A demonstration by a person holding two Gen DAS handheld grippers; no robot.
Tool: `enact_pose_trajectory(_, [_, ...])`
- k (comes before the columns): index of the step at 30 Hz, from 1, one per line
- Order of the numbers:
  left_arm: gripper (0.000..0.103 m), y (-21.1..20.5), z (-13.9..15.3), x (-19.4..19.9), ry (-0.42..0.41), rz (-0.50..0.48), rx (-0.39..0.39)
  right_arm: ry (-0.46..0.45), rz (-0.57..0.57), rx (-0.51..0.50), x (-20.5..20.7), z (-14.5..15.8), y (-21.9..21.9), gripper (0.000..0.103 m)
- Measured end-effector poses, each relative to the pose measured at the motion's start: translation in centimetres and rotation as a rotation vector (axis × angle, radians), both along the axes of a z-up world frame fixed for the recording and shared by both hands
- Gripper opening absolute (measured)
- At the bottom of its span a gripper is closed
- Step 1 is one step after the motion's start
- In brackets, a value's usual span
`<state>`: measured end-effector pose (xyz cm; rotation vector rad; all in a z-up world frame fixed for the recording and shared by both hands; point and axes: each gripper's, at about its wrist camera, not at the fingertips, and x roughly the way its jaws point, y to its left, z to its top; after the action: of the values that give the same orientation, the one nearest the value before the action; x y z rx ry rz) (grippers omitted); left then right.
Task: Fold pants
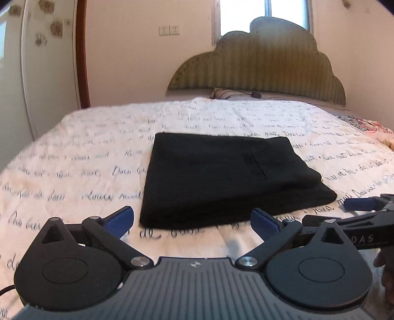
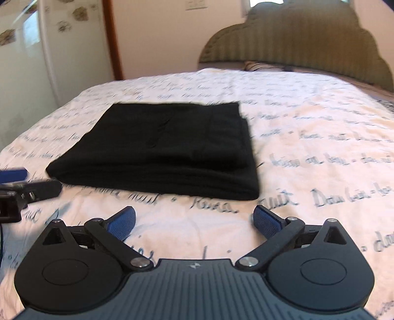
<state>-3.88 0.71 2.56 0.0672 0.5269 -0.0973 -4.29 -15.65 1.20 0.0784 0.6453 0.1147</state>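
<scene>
Only leftward: window (image 1: 264,14) above headboard (image 1: 256,66)

The right gripper (image 2: 194,219) is fully spread with nothing between its blue pads, just short of the folded black pants (image 2: 162,150) lying flat on the script-printed bedspread (image 2: 307,147). The left gripper's tip (image 2: 17,182) enters at the left edge.

Both wrist views look low across the bed (image 1: 73,152), sharing the folded pants (image 1: 221,182).

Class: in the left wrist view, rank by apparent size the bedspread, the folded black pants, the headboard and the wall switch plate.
1. bedspread
2. folded black pants and headboard: look alike, and the headboard is farther, so unranked
3. wall switch plate
</scene>
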Motion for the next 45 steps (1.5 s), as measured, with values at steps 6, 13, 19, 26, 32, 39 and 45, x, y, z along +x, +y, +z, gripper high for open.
enact_pose_trajectory(6, [0.103,0.3,-3.8,3.7,0.153,0.023,-0.053,0.018,-0.032,-0.069,1.4,-2.1,1.3,0.103])
enact_pose_trajectory(13, [0.103,0.4,-3.8,3.8,0.160,0.037,-0.042,0.018,-0.032,-0.044,1.5,-2.2,0.8,0.103])
enact_pose_trajectory(19, [0.103,0.6,-4.0,3.6,0.158,0.037,-0.051,0.015,-0.028,-0.030,1.2,-2.2,0.7,0.103])
enact_pose_trajectory(26, [0.103,0.4,-4.0,3.6,0.157,0.038,-0.044,0.015,-0.028,-0.027,1.2,-2.1,0.6,0.103])
enact_pose_trajectory(32, [0.103,0.4,-4.0,3.6,0.157,0.038,-0.043,0.014,-0.028,-0.027,1.2,-2.1,0.6,0.103])
enact_pose_trajectory(39, [0.103,0.4,-3.9,3.5,0.157,0.038,-0.046,0.014,-0.028,-0.027,1.2,-2.1,0.6,0.103])
enact_pose_trajectory(45, [0.103,0.4,-3.9,3.5,0.157,0.038,-0.047,0.014,-0.028,-0.027,1.2,-2.1,0.6,0.103])
